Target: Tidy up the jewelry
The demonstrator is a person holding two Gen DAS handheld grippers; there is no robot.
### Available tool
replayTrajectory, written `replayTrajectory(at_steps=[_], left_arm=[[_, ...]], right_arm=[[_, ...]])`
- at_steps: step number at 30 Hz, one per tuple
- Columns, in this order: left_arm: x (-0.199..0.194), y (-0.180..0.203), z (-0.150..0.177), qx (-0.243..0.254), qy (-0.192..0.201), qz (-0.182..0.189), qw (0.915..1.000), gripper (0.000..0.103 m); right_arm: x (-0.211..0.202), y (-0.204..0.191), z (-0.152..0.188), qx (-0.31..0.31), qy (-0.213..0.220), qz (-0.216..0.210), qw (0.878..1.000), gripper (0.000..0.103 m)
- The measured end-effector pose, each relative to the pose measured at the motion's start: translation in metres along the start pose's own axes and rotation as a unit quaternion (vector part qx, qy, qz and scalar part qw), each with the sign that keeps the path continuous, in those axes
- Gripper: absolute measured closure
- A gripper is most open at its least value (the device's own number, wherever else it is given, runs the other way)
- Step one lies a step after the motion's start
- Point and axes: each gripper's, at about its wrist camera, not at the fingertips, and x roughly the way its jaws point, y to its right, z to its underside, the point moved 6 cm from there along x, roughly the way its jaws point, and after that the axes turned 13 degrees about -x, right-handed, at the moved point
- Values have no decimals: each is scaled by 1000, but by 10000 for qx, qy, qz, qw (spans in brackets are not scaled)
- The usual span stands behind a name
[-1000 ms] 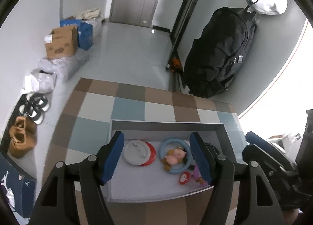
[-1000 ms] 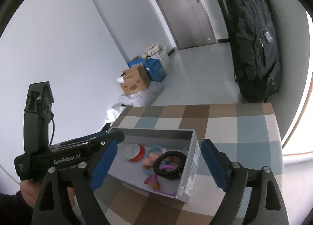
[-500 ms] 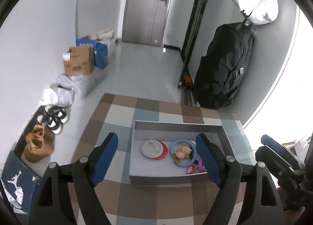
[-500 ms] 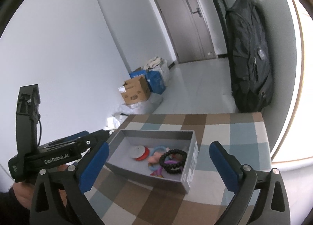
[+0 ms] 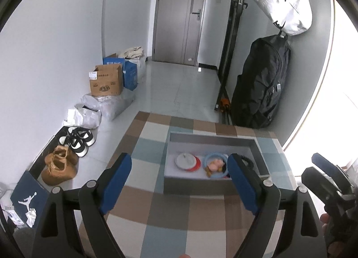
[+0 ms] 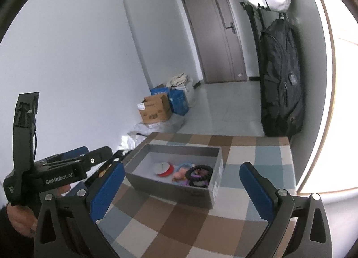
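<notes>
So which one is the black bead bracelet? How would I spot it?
Find the checkered tabletop and the open grey box on it. At the box's right end lies the black bead bracelet, the only dark ring, beside a pale blue ring and a red-rimmed white disc.

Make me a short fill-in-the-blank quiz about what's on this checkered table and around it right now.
1. All the jewelry lies inside the grey ____ on the checkered table.
2. The black bead bracelet lies at the end of the box nearest the ____ gripper.
3. Above the black backpack hangs a ____ bag.
4. Between the fingers of the right gripper there is ____ held.

Missing words: box; right; white; nothing
</notes>
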Motion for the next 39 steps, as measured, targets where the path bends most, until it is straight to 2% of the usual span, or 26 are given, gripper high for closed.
replayTrajectory(at_steps=[8,17,39], left_arm=[[-9,9,10,206,112,-4,9997,19],[-12,13,15,360,190,-5,9992,19],[-12,10,13,214,177,44,9996,19]], right_arm=[[-7,-2,9,-23,-43,168,9998,0],[-2,1,14,78,-169,173,9997,0],[3,-1,20,116,-305,156,9993,0]])
